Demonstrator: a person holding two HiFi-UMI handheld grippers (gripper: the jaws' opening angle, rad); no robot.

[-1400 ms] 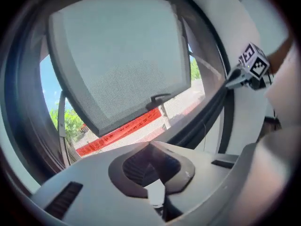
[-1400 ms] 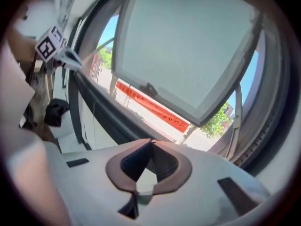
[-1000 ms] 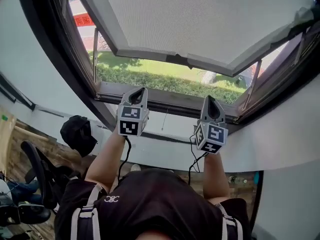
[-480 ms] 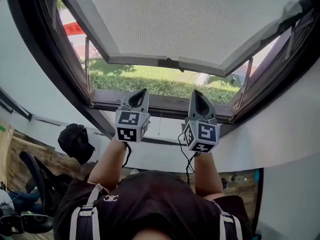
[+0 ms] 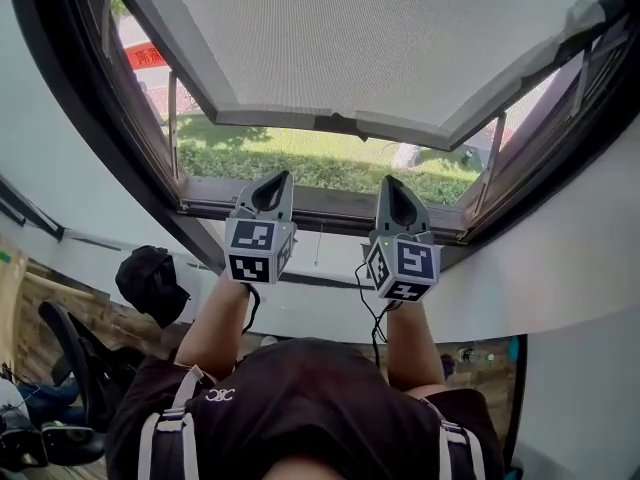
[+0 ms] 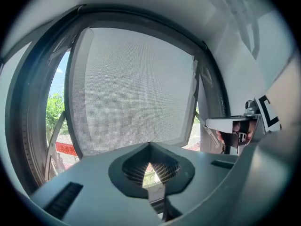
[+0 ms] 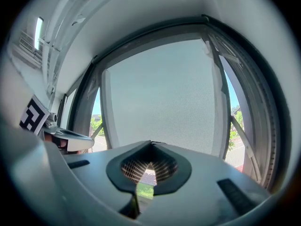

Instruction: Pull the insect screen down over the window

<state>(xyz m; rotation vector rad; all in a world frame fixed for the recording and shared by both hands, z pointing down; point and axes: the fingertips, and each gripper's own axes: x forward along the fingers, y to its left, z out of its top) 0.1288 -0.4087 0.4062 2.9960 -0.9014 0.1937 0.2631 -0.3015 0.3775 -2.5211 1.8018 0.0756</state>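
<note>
The grey mesh insect screen (image 5: 380, 38) covers the upper window. Its bottom bar (image 5: 270, 118) carries a small dark handle (image 5: 335, 125) at mid-width. Below the bar an uncovered gap shows lawn and hedge (image 5: 330, 163). My left gripper (image 5: 280, 178) and right gripper (image 5: 389, 182) are side by side in front of the sill, below the bar and apart from it. Both are shut with nothing in them. The left gripper view has the shut left gripper (image 6: 149, 145) under the screen (image 6: 131, 88). In the right gripper view, the shut right gripper (image 7: 150, 143) points at the screen (image 7: 160, 93).
The dark window frame and sill (image 5: 320, 206) run below the gap, with metal stays at each side. A red banner (image 5: 148, 56) hangs outside. Down on the left are a black cap (image 5: 150, 278) and an office chair (image 5: 70, 368). White wall surrounds the frame.
Both grippers have risen a little in front of the sill and stand closer together. The window has shifted left in the head view. Jaws stay shut.
</note>
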